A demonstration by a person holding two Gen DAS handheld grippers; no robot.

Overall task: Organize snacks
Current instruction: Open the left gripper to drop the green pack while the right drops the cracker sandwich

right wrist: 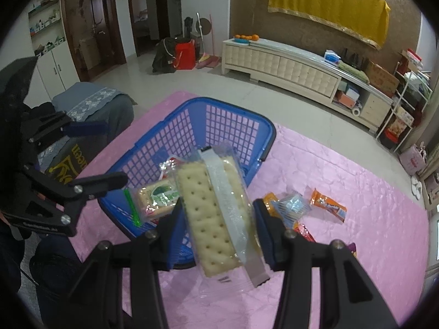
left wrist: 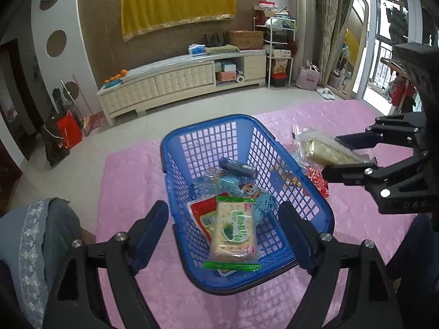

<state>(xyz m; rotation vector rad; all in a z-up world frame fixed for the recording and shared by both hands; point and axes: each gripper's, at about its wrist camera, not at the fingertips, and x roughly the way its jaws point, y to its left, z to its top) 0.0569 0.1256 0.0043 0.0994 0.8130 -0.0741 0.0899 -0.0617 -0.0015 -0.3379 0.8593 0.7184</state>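
A blue plastic basket [left wrist: 247, 282] with lattice walls sits on a pink quilted cloth [left wrist: 131, 192]. It already holds several wrapped snacks, topmost a cracker pack with green ends [left wrist: 233, 233] lying at the near end.

The left gripper [left wrist: 225, 235] hangs over that near end with its jaws spread wide and nothing between them; the green-ended pack lies loose below.

The right gripper [right wrist: 216, 216] pinches a clear-wrapped cracker pack [right wrist: 208, 213] by its long sides, above the basket's right rim. The pack juts well beyond the fingers toward the basket, and its near end hangs unsupported toward the camera.

On the cloth to the right of the basket, a few snacks wait: an orange packet [right wrist: 328, 205], a pale blue wrapper [right wrist: 292, 207] and a red one [right wrist: 303, 231], partly hidden behind the gripper, so there may be more.

Likely risks: the slick wrapper could slide between the pads, since the grip looks to be on film as much as on cracker. Squeezing harder could snap the crackers. Released too near the rim, the long pack could tip outward onto the cloth. The two grippers hang close together and could knock each other.
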